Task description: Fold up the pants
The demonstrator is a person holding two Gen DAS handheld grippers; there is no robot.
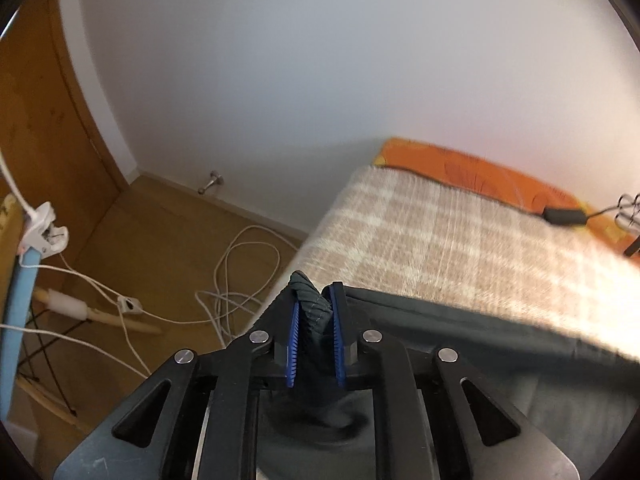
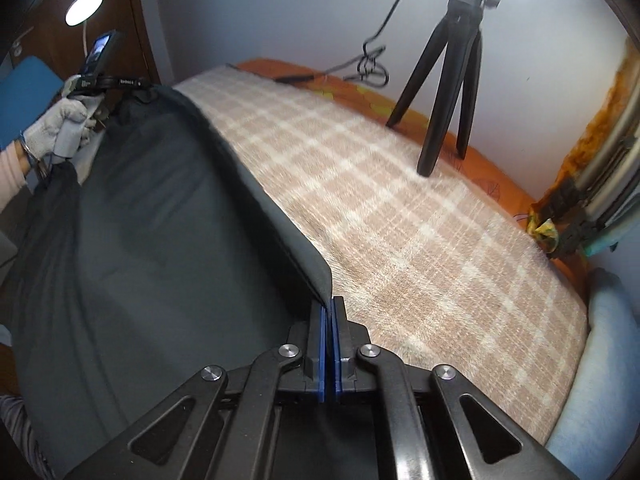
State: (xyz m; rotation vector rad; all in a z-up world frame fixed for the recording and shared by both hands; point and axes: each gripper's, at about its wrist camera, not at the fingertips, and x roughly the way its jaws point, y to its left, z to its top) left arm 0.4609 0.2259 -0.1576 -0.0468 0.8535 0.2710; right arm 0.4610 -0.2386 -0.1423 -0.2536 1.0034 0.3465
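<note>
Dark grey pants (image 2: 160, 216) hang stretched between my two grippers above the near edge of a bed with a beige checked blanket (image 2: 400, 216). My left gripper (image 1: 316, 300) is shut on a bunched corner of the pants (image 1: 460, 320), which show in the left wrist view running off to the right. My right gripper (image 2: 330, 308) is shut on the other corner, blue pads pressed together on the fabric edge. In the right wrist view, the gloved hand holding the left gripper (image 2: 60, 128) is at the far left end of the pants.
A black tripod (image 2: 452, 80) stands on the bed's far side near an orange sheet (image 1: 460, 168), with black cable (image 2: 368, 64). White cables (image 1: 240, 272) lie on the wooden floor left of the bed. A wooden door (image 1: 32, 120) is far left. A pale blue cushion (image 2: 600, 360) lies right.
</note>
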